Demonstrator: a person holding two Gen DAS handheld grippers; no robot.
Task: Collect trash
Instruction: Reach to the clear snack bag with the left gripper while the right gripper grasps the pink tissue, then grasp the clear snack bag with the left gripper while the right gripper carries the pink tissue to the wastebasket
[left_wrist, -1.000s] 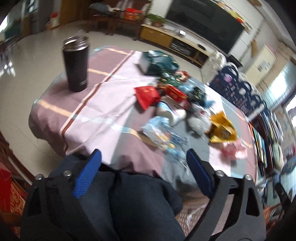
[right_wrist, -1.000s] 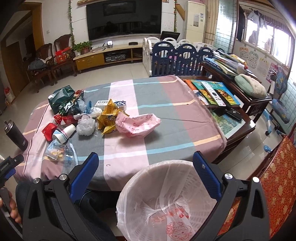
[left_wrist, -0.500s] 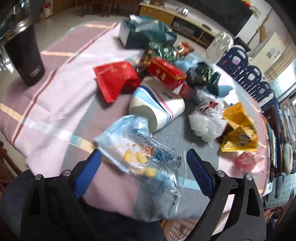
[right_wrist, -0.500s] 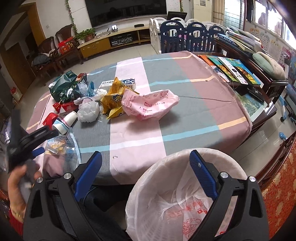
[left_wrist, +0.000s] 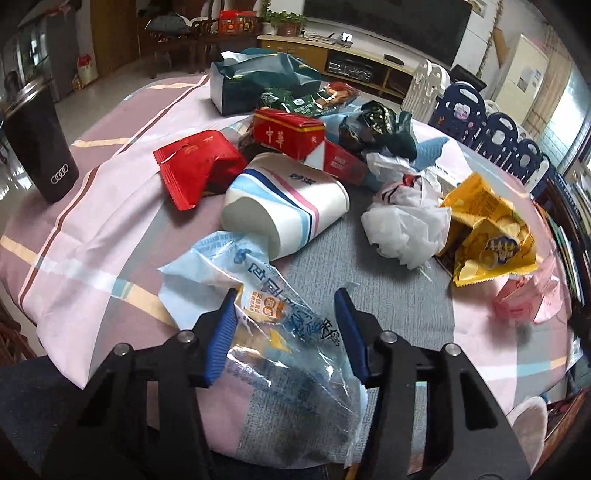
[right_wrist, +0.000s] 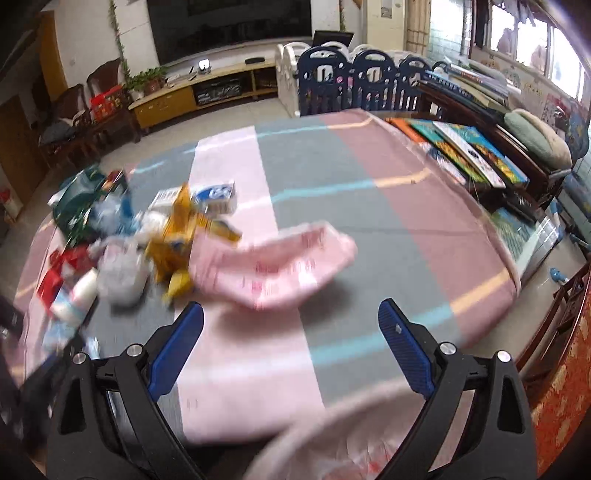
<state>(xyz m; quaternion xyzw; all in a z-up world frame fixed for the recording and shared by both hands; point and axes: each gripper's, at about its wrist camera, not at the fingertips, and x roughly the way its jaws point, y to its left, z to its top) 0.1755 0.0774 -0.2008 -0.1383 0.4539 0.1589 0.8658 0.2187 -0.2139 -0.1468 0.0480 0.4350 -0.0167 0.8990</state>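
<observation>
My left gripper (left_wrist: 284, 325) is black plastic, two angled arms with triangular cut-outs; each arm carries a ribbed blue pad (left_wrist: 221, 336) along its inner face; silver screw heads sit at the pivots. My right gripper (right_wrist: 290, 345) is the same build: black frame, blue ribbed pads, round silver screws; below the left one shows my dark blue trousers (left_wrist: 33, 398).

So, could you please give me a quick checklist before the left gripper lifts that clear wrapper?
1. Clear wrapper between left gripper jaws: ok.
2. Jaws closing; firm grip on wrapper: cannot tell.
3. Wrapper clear of paper cup: not ok, its far end lies against the cup.
4. Right gripper open and empty: ok.
5. Bin near the table edge: ok, though blurred.
</observation>
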